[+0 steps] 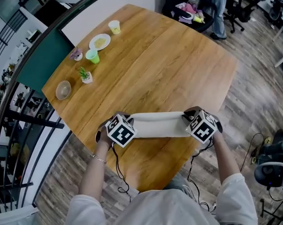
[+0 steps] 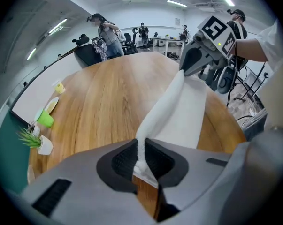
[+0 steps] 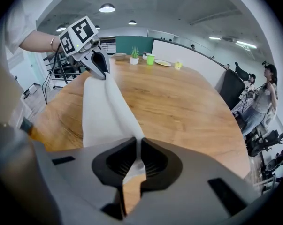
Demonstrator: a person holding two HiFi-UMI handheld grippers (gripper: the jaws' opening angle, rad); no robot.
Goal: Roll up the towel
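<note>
The white towel (image 1: 157, 124) is stretched across the lower middle of the head view on the wooden desk (image 1: 160, 55). Our left tongs (image 1: 128, 120) clamp its left end, our right tongs (image 1: 187, 118) its right end. We see black-and-white square markers on their cubes.

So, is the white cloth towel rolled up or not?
Not rolled: the white cloth towel stretches as a long strip between left tool and right tool, both clamping it.
</note>
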